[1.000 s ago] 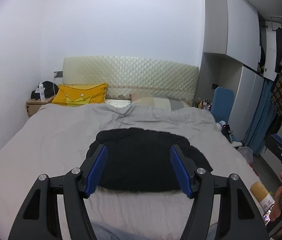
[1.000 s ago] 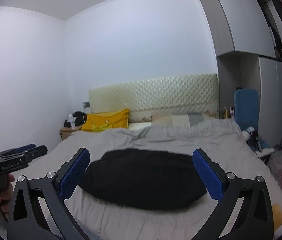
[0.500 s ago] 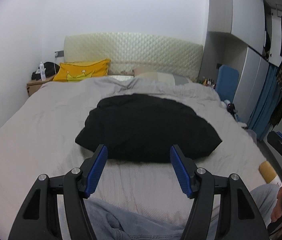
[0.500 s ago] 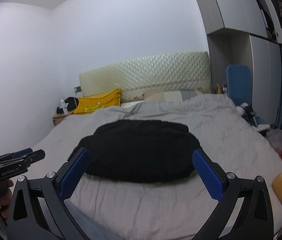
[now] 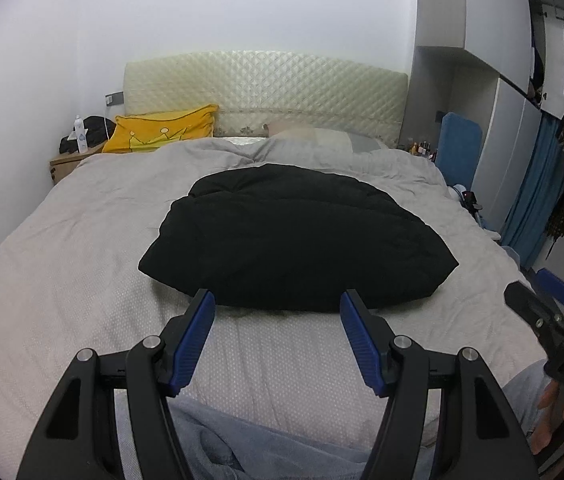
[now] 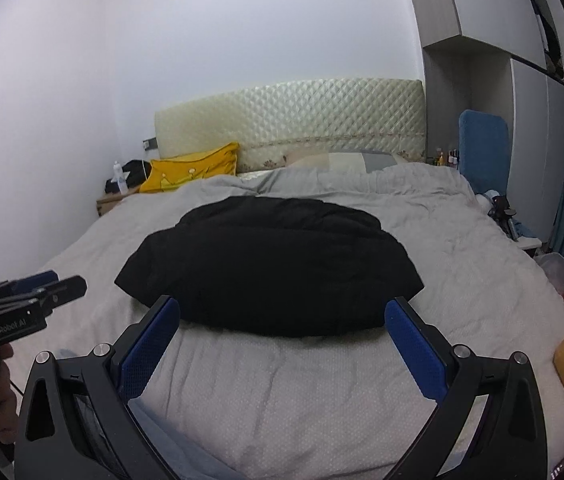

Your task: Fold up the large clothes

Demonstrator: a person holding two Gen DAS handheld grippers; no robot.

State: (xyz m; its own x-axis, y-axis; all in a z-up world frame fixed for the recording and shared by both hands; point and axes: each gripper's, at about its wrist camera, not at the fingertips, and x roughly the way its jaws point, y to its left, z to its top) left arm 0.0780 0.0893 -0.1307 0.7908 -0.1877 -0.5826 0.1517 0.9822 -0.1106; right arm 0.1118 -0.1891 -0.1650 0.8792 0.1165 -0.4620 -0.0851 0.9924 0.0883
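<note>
The black garment (image 5: 298, 240) lies on the bed (image 5: 61, 264) at twelve o'clock, just beyond both spread, empty grippers, left (image 5: 277, 334) and right (image 6: 282, 344).

Ahead of the tongs lies a matt black cloth garment (image 5: 298, 240) on a dotted grey cloth bedspread (image 5: 81, 280). Beyond it stands a glossy quilted headboard (image 5: 265, 92).
</note>
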